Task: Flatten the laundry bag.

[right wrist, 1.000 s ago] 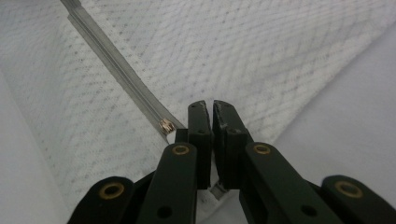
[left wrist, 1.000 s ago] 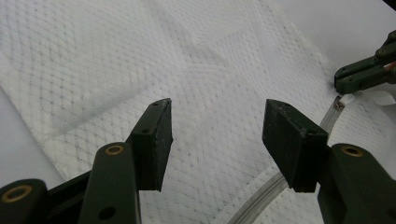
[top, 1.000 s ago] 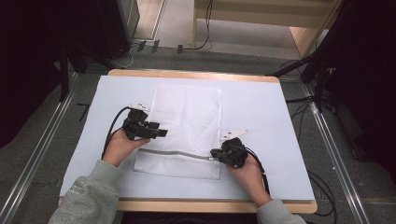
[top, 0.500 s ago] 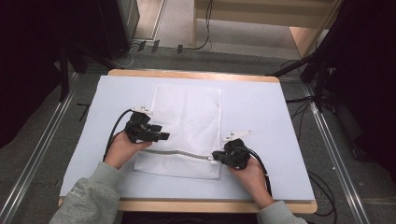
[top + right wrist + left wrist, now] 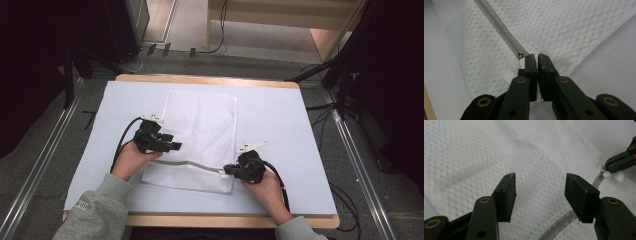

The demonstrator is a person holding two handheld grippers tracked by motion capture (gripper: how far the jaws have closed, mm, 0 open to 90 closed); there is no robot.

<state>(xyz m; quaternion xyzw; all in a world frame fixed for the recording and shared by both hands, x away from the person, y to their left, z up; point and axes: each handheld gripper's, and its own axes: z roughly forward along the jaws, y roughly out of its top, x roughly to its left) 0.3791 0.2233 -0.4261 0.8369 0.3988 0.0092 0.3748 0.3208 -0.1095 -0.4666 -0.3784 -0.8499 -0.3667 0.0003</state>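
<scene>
Zipper pull (image 5: 522, 55) half-hidden behind tongs.

Almost nothing moved

The left gripper (image 5: 176, 146) has edged slightly toward the far edge of the bench (image 5: 280, 115), over the mesh bag (image 5: 202, 122); the grey zipper (image 5: 192, 163) near it now bows a little more.

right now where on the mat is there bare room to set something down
The white mat lies bare right of the mesh laundry bag, out to its right edge, and in a narrower strip left of the bag. Crowded along the zipper, where the left gripper and right gripper sit.
</scene>
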